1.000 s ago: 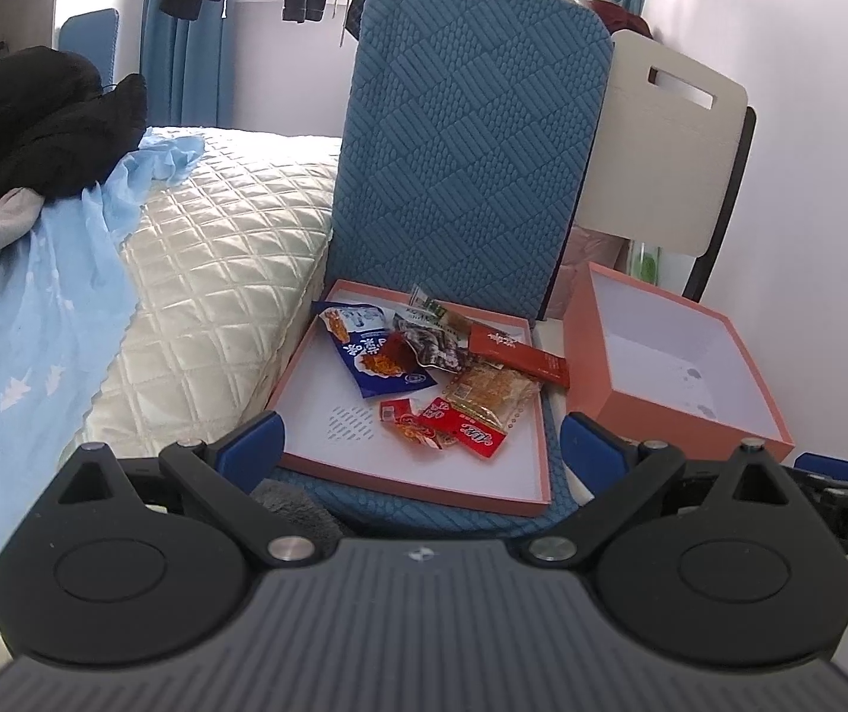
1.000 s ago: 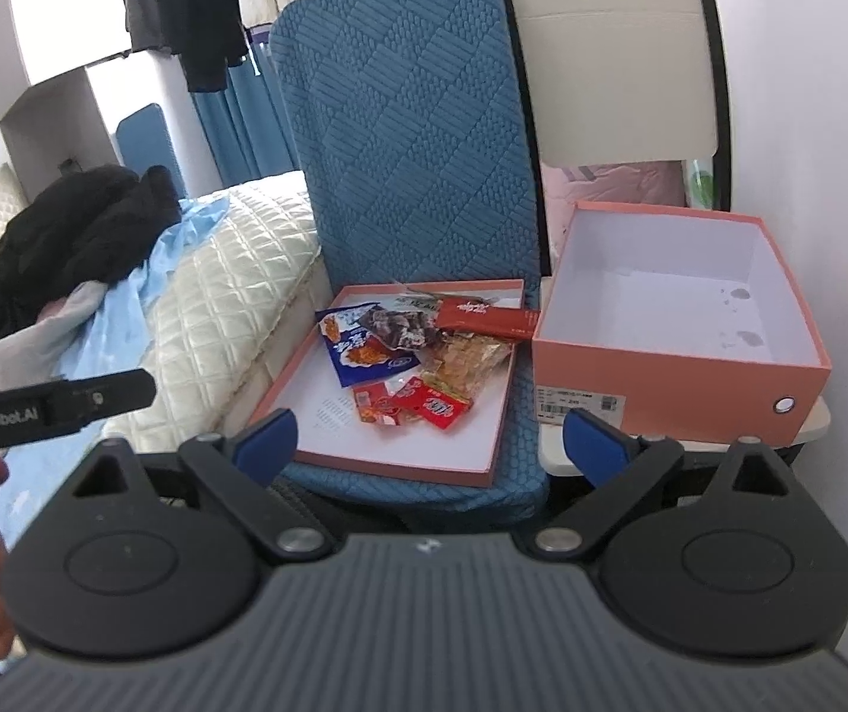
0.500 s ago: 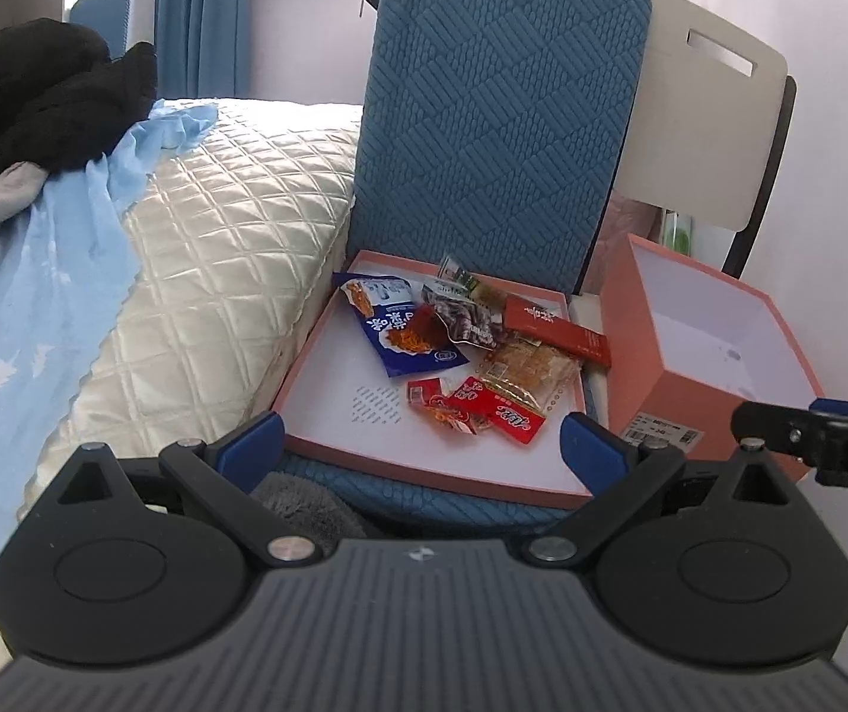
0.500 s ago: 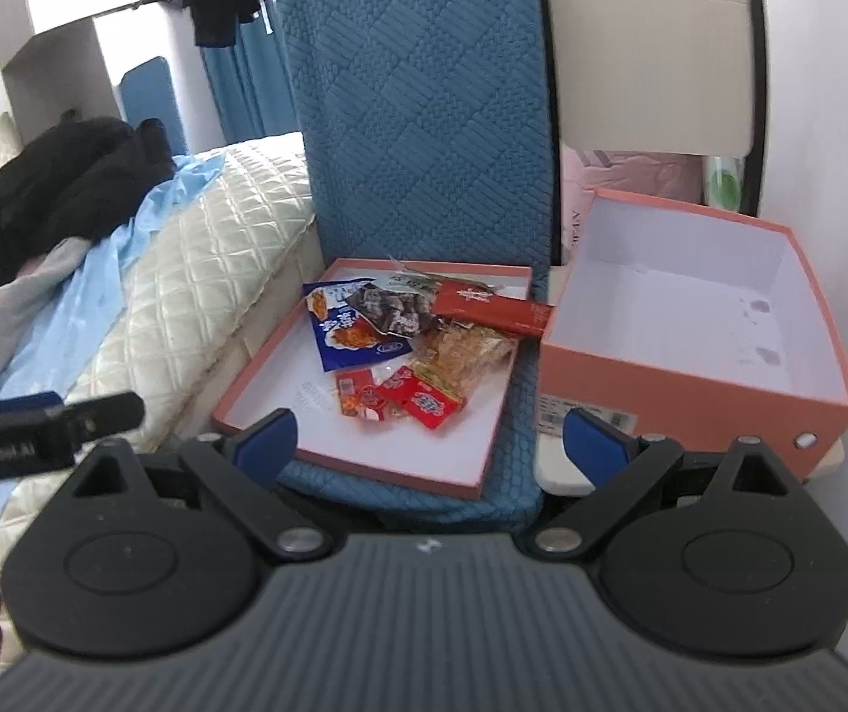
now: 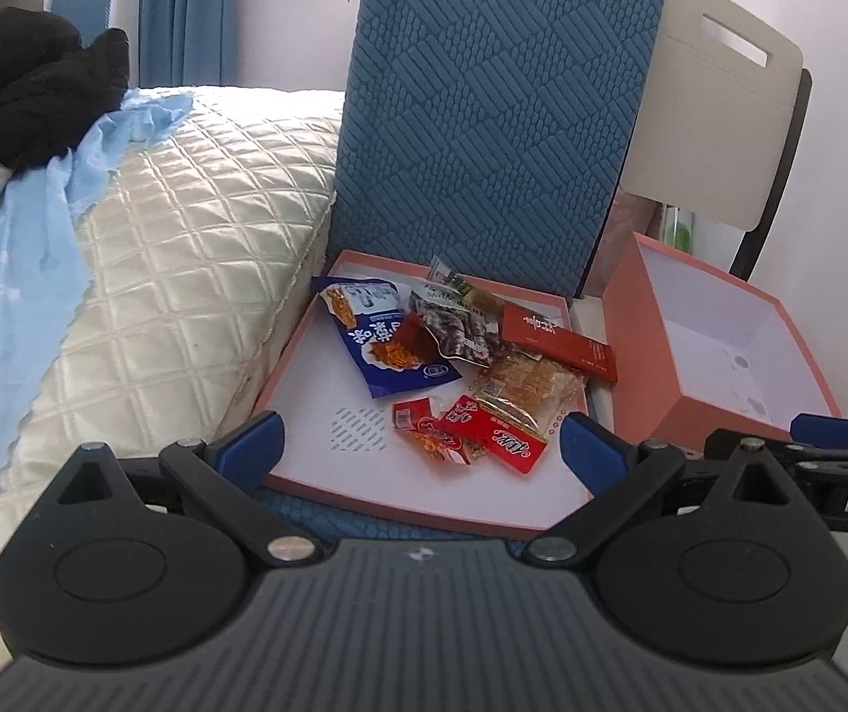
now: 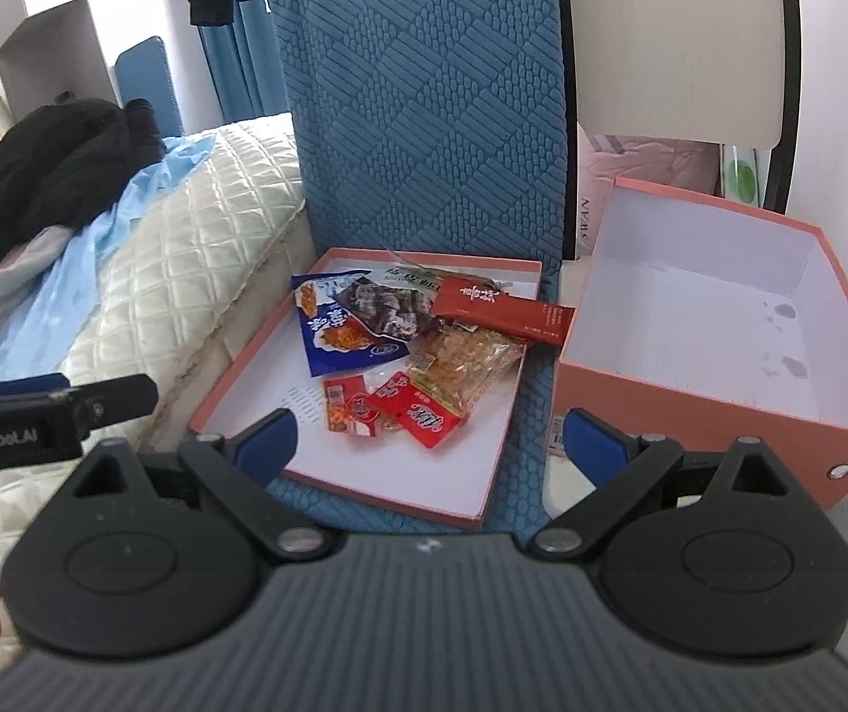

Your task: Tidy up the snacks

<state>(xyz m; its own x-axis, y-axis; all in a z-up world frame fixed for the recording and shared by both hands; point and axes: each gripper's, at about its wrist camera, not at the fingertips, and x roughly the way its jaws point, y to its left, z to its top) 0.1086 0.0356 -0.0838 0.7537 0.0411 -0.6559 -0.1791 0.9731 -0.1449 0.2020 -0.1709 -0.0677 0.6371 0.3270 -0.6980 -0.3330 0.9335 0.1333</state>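
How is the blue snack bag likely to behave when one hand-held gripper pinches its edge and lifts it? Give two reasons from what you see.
The blue bag looks like thin, crinkled film, so it would probably flop and sag from a pinched edge. It lies flat in the lid and seems light. A dark packet overlaps it, so lifting may drag that along.

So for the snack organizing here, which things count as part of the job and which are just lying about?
Part of the job:
- snack packets piled on the shallow lid
- deep orange box, nothing in it
- left gripper and right gripper, both open, holding nothing

Just lying about:
- blue cushion
- quilted bedding
- black clothing
- white chair
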